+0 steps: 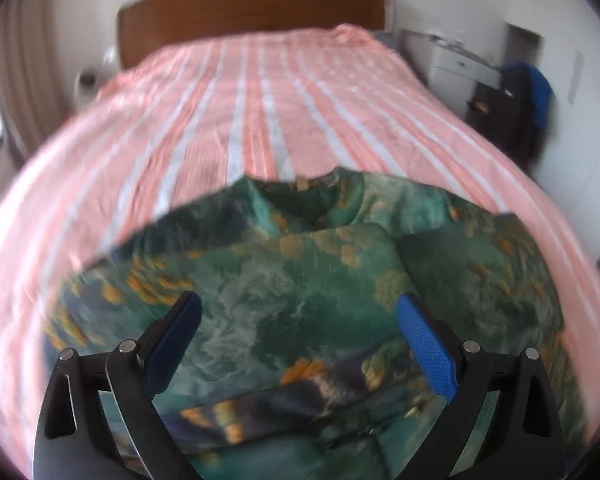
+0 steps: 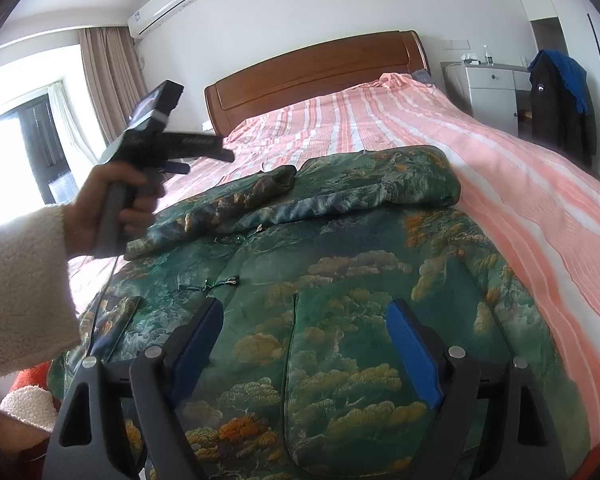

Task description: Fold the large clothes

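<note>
Item: green brocade jacket [image 2: 340, 280], lying flat on striped bedspread [image 2: 520, 200], near the foot end; sleeves folded across the chest.
Left gripper [image 1: 300, 320] & right gripper [image 2: 304, 332]: I see both spread wide, holding nothing, above the fabric. Next fold, I'd judge: pinch hem corners evenly, lift w/o dragging the sleeves.

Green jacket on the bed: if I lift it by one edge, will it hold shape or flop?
Probably flops: the jacket drapes over the bed in soft rolls. Its puffy look suggests some weight. The sheen hints it may slip.
</note>
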{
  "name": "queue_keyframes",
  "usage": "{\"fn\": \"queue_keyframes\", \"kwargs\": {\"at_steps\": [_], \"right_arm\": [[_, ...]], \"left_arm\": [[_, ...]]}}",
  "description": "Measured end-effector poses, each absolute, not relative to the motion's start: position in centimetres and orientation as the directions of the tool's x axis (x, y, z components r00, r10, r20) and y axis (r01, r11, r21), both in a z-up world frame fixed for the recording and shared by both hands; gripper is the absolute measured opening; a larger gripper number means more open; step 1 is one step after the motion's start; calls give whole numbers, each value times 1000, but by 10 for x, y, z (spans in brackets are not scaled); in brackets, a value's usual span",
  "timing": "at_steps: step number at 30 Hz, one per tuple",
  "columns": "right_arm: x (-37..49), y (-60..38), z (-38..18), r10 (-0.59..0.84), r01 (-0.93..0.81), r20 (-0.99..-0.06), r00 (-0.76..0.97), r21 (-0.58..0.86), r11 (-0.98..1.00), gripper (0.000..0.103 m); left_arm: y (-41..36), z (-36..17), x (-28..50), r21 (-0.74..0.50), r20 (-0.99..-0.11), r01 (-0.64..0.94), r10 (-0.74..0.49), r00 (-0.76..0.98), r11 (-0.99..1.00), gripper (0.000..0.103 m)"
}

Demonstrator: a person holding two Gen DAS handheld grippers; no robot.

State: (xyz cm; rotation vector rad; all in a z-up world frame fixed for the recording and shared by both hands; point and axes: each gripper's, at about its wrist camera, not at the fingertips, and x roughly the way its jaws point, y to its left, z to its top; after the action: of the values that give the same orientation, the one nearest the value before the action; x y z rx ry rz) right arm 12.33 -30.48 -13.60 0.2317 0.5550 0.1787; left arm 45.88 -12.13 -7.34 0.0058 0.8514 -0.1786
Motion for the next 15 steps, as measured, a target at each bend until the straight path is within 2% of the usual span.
{"fn": "queue_keyframes", "kwargs": {"at_steps": [4,7,10,15], "right_arm": [[126,-304,-139,243,-111,-509,825,275,955,83],[128,-303,-140,248,-115,-516,820,276,954,83],[129,-304,-142,252,-116,-521,816,280,953,83],[133,-304,-144,261,-116,-526,810,292,949,83]], "left_arm": [[-138,-133,474,-29,-873,206,-125,471,978,98],[-145,-145,459,41,-851,270,-108,513,962,99],[-139,-140,458,7,-854,269,-134,502,963,99],[-142,-99,439,63,-781,305,-143,608,950,99]]}}
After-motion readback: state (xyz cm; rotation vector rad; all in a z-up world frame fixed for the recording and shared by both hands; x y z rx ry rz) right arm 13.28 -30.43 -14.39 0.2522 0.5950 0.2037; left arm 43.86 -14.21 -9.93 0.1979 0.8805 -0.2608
